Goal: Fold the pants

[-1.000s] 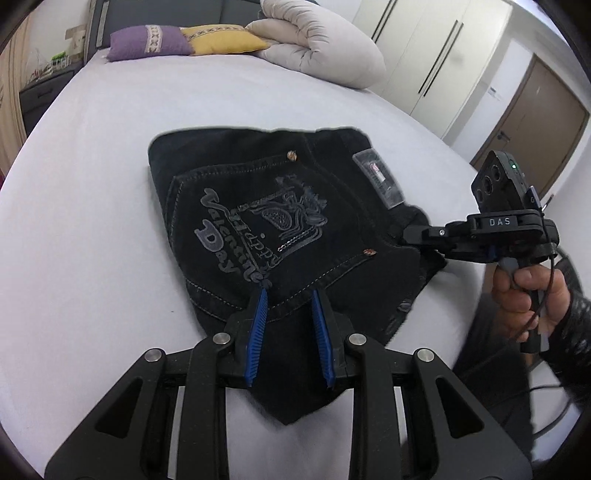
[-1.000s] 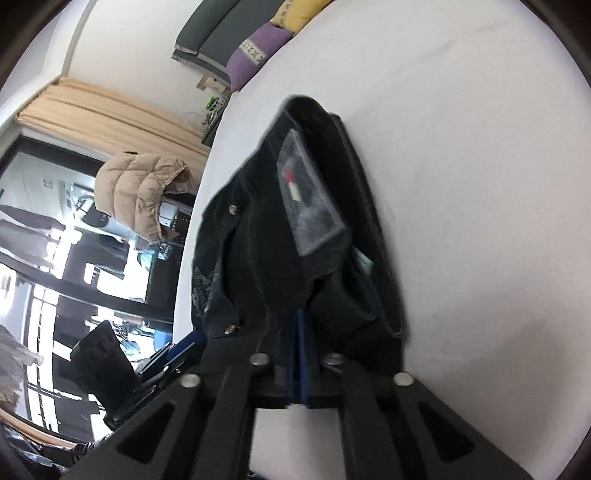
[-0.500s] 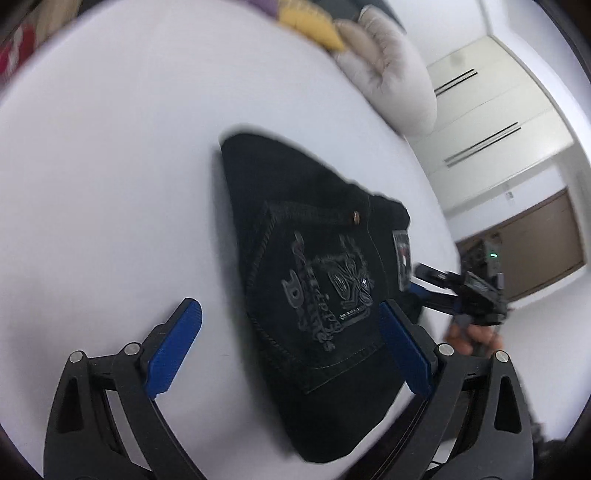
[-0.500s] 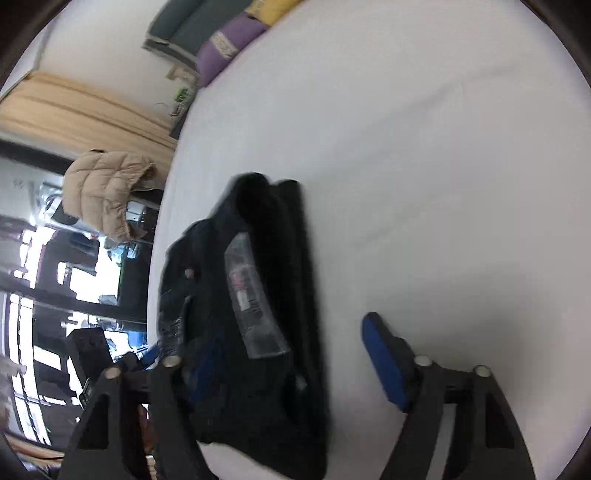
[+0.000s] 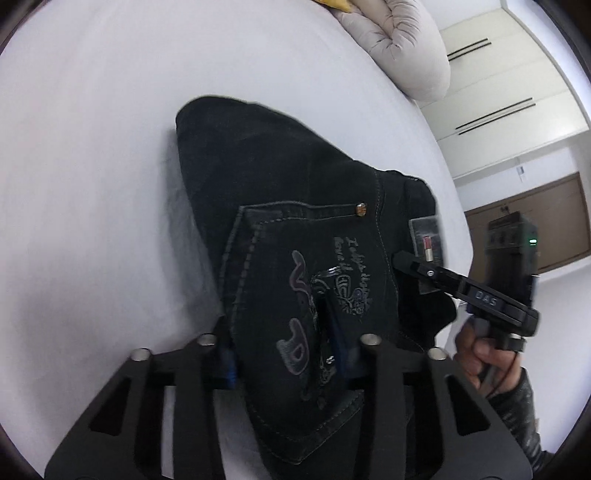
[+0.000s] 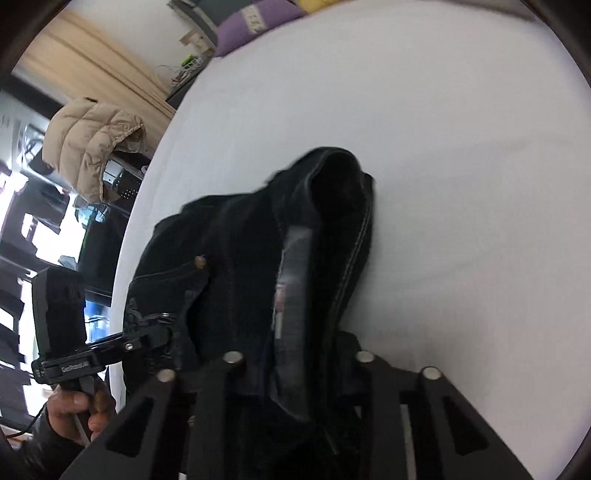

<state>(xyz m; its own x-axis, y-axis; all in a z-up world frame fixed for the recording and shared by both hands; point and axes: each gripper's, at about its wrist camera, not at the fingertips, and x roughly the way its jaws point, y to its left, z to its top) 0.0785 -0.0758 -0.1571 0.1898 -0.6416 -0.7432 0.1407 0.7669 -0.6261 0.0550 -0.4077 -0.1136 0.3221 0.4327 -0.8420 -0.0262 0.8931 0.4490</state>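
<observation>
Black folded jeans (image 5: 295, 229) with an embroidered back pocket lie on a white bed (image 5: 92, 166). My left gripper (image 5: 284, 347) is shut on the near pocket end of the jeans, cloth bunched between its blue pads. My right gripper (image 6: 295, 365) is shut on the waistband edge with the grey label (image 6: 291, 291); it also shows in the left wrist view (image 5: 436, 275). In the right wrist view the jeans (image 6: 240, 258) are bunched and partly raised off the bed.
A pale duvet (image 5: 399, 48) is piled at the far end of the bed. A purple pillow (image 6: 255, 22) lies at the head. A beige puffer jacket (image 6: 88, 144) hangs beside the bed. White wardrobes and a brown door (image 5: 554, 225) stand at right.
Half a second ago both grippers were wide open around the jeans. Now both have closed on the cloth, and the jeans are bunched and partly raised.
</observation>
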